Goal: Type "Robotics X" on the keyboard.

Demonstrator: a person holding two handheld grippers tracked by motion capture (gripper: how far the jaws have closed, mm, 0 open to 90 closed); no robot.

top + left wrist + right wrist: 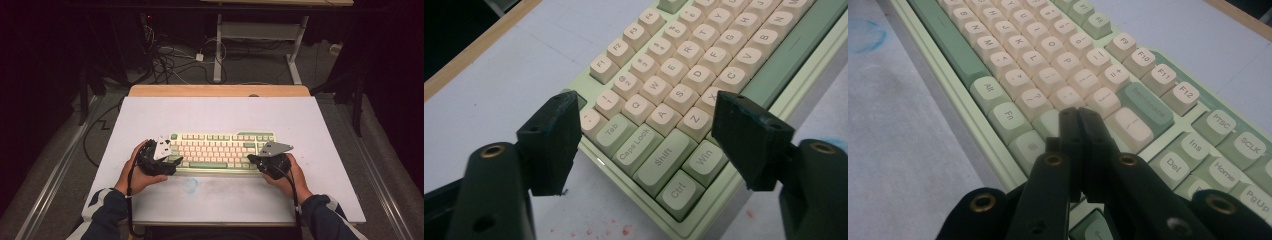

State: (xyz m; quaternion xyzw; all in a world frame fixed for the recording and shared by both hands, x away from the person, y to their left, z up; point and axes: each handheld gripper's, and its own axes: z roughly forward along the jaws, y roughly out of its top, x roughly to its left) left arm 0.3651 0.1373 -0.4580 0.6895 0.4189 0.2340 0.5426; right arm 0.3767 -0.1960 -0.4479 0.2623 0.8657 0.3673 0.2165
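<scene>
The left gripper [644, 135] gapes wide over the keyboard's [220, 150] left end; the right gripper [1079, 125], jaws pressed together and empty, hovers over its right end.

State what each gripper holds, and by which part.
Nothing is held. The left gripper is open, straddling the keyboard corner; the right gripper is shut, empty, above the keys.

my left gripper [644, 140]: jaws spread wide, hovering over the left end of the pale green keyboard [704, 100]. between them: tab, caps lock, shift, ctrl, win keys. white table [499, 85] beneath, red specks [609, 231] near the keyboard's corner.
</scene>
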